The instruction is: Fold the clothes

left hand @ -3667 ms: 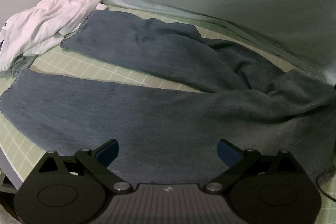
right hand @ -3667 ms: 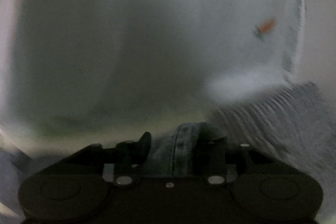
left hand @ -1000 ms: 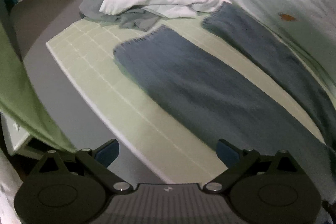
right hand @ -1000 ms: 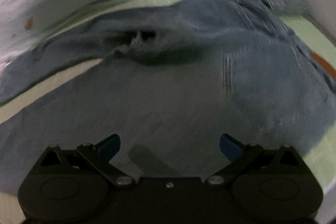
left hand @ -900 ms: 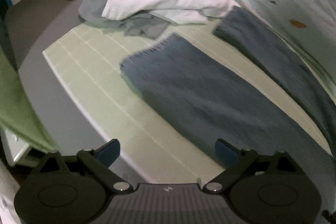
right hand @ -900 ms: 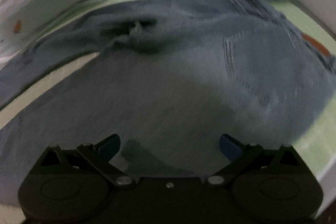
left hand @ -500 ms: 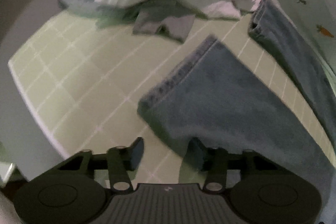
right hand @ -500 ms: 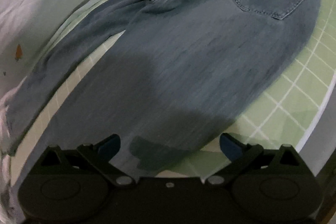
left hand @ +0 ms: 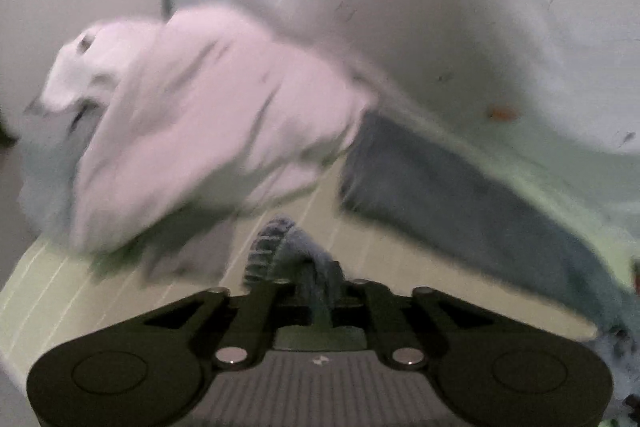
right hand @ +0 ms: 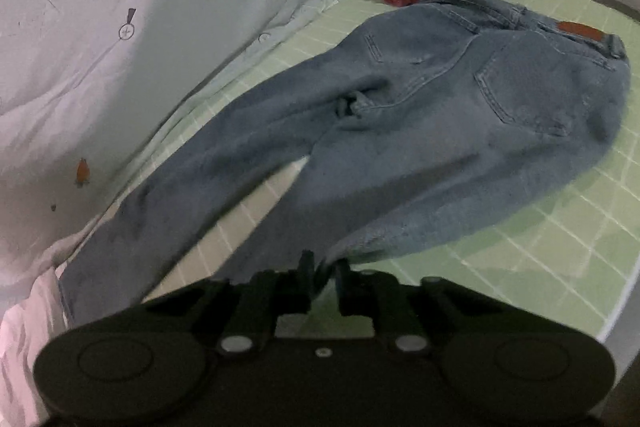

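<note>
The jeans [right hand: 420, 131] are lying back-side up across the centre of the right wrist view on the green checked bed [right hand: 560, 251], waistband at upper right, legs running to lower left. The right tool [right hand: 322, 281] is pinching the near leg's edge at bottom centre, jaws pressed together on denim. In the blurred left wrist view, the left tool [left hand: 310, 293] is gripping a bunched hem w/ jaws closed on it, white clothes pile [left hand: 192, 143] at centre left, other leg at right.
</note>
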A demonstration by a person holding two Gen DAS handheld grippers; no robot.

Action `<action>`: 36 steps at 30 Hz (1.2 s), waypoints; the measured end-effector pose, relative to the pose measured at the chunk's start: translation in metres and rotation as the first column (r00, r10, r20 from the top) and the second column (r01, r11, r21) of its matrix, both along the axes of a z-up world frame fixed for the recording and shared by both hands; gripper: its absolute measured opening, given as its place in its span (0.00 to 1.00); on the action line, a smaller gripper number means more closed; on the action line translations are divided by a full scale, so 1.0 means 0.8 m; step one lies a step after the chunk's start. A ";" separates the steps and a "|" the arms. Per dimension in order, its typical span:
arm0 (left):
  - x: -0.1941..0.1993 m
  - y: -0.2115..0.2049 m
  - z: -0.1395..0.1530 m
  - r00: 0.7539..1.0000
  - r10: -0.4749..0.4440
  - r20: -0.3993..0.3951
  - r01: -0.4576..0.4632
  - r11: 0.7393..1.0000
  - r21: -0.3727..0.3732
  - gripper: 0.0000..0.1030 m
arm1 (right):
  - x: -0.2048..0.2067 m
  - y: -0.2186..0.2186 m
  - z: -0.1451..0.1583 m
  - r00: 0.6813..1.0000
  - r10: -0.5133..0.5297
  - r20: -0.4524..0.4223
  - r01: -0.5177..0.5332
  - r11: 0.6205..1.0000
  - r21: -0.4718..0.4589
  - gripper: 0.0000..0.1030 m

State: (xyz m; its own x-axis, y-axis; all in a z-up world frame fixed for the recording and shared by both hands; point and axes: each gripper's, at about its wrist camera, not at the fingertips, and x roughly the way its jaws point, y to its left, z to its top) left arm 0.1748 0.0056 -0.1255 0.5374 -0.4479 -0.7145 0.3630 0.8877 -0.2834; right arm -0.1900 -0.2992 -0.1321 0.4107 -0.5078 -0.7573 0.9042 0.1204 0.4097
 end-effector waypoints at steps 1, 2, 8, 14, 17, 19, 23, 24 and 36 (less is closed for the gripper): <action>0.005 0.003 -0.005 0.999 0.017 -0.038 -0.018 0.999 -0.042 0.39 | -0.001 0.000 -0.003 1.000 -0.001 0.009 0.001 1.000 0.006 0.40; 0.008 0.007 -0.012 0.996 0.036 -0.083 -0.042 0.997 -0.071 0.42 | -0.002 0.002 -0.006 1.000 -0.003 0.016 0.003 1.000 0.012 0.47; 0.008 0.033 -0.051 0.961 0.135 -0.241 -0.147 0.989 -0.032 0.42 | -0.007 0.013 -0.035 0.999 -0.013 0.051 0.007 0.993 0.116 0.47; 0.019 0.031 -0.064 0.941 0.159 -0.298 -0.181 0.982 -0.046 0.40 | -0.016 0.001 -0.062 0.971 -0.123 0.204 0.068 0.964 0.257 0.46; 0.029 0.020 -0.064 0.939 0.162 -0.303 -0.184 0.982 -0.044 0.40 | -0.020 -0.004 -0.071 0.938 -0.197 0.284 0.098 0.939 0.330 0.46; 0.039 0.014 -0.068 0.935 0.174 -0.308 -0.192 0.981 -0.030 0.40 | -0.022 -0.006 -0.079 0.913 -0.255 0.318 0.121 0.915 0.386 0.46; 0.057 0.002 -0.072 0.933 0.185 -0.309 -0.197 0.980 -0.008 0.40 | -0.024 -0.006 -0.095 0.856 -0.360 0.371 0.165 0.870 0.465 0.46; 0.062 -0.001 -0.073 0.933 0.186 -0.307 -0.196 0.981 -0.001 0.40 | -0.023 -0.004 -0.097 0.850 -0.376 0.370 0.169 0.859 0.484 0.45; 0.090 -0.030 -0.081 0.947 0.143 -0.288 -0.126 0.989 0.077 0.40 | -0.009 0.027 -0.111 0.828 -0.469 0.308 0.210 0.768 0.606 0.45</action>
State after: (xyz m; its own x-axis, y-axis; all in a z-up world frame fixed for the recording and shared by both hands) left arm 0.2466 -0.0186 -0.1906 0.3541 -0.3399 -0.8712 0.1484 0.9402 -0.3065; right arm -0.1975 -0.2775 -0.2210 0.6278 -0.2520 -0.7364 0.5601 -0.5107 0.6523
